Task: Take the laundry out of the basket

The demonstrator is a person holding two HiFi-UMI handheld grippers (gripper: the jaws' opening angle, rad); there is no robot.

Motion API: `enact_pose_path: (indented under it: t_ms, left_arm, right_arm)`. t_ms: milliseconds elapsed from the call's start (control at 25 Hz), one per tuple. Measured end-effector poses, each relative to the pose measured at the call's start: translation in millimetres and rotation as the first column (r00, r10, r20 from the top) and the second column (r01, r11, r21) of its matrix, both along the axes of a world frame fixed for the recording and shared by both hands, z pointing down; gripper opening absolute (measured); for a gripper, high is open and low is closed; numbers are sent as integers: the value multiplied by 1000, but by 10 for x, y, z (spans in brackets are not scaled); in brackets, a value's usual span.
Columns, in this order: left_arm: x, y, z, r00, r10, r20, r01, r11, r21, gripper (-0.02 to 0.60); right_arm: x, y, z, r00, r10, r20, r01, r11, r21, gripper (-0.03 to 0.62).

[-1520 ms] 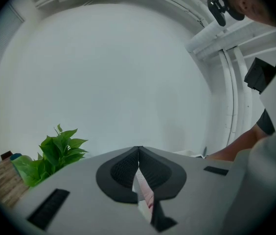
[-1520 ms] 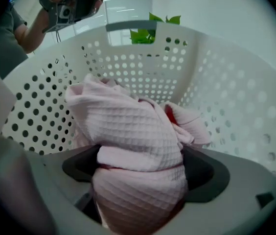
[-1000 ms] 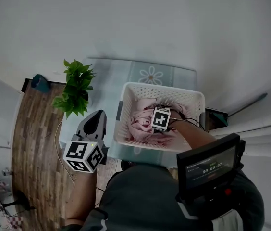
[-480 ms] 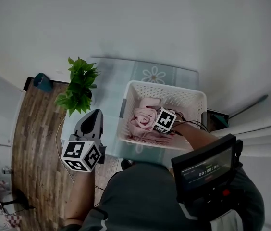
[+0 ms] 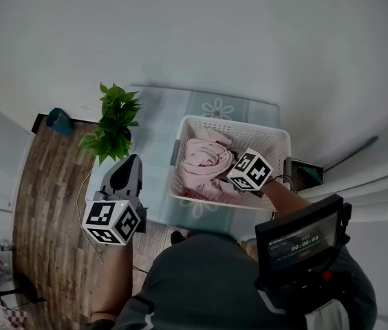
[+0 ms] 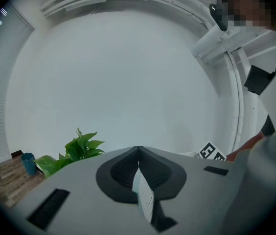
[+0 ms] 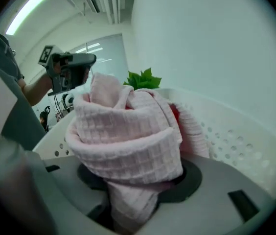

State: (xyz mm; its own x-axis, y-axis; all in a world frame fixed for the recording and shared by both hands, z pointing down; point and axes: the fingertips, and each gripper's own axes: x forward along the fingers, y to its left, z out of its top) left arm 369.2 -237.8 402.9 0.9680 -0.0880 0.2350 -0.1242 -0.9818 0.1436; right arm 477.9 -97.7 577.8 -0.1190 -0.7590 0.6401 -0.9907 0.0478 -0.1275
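Observation:
A white laundry basket (image 5: pixel 276 140) stands on the glass table and holds pink laundry. My right gripper (image 5: pixel 235 166) is inside the basket. Its jaws are closing, and a bunched pink waffle towel (image 5: pixel 204 158) is pinched between them and raised above the heap. In the right gripper view the towel (image 7: pixel 128 131) fills the gap of the right gripper (image 7: pixel 133 192), with the basket wall (image 7: pixel 226 131) behind it. My left gripper (image 5: pixel 129 162) hovers left of the basket. It is shut and holds nothing, which the left gripper view confirms for the left gripper (image 6: pixel 138 153).
A green potted plant (image 5: pixel 115 126) stands left of the basket beside a teal cup (image 5: pixel 58 119). The glass table (image 5: pixel 218 106) bears a flower pattern, and wooden boards (image 5: pixel 42 205) lie at the left. A small screen (image 5: pixel 303 238) hangs at the person's chest.
The right gripper has gripped the pink towel, risen and shifted right, pulling it up from the heap. The left gripper has hardly moved.

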Motion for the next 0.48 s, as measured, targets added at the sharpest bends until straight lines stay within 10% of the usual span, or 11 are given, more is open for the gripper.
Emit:
enact_pose_path:
  t_ms: [480]
  left_arm:
    - [-157,100,-267,999,-38,-34,39,999,27,9]
  right_arm:
    - [0,65,-1388,999,40,16,-43,939,341,253]
